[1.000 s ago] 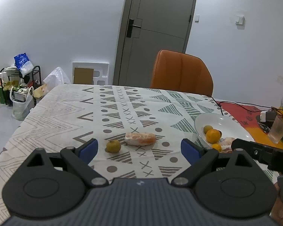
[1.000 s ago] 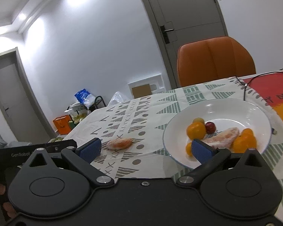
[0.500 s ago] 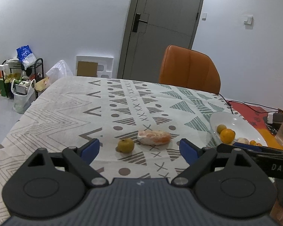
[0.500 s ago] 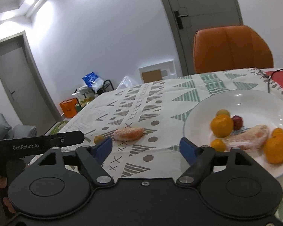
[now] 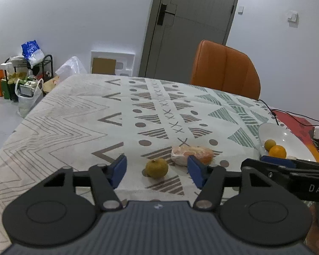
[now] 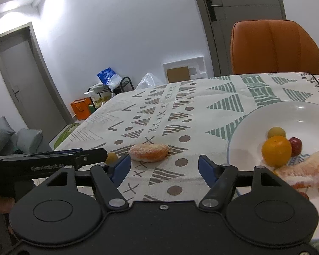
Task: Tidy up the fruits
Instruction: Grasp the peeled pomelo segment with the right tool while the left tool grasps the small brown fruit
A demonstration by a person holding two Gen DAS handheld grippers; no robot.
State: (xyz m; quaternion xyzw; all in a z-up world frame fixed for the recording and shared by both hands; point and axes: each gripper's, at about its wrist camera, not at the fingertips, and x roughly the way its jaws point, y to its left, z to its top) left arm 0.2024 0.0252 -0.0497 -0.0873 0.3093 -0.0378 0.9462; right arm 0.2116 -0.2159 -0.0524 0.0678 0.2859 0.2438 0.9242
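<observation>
A small yellow-green citrus lies on the patterned tablecloth, between the open fingers of my left gripper. Just beyond it to the right lies a peeled orange segment, also seen in the right wrist view. My right gripper is open and empty, facing that segment from just short of it. A white plate at the right holds an orange, a small yellow fruit, a red fruit and a peeled segment. The citrus peeks out behind the left gripper's body.
An orange chair stands at the table's far side. Black cables and a red mat lie at the far right beyond the plate. Bags and a rack stand on the floor at the left.
My left gripper has moved forward and down so the citrus now lies between its fingers, which have narrowed. My right gripper has swung left from the plate toward the peeled segment.
</observation>
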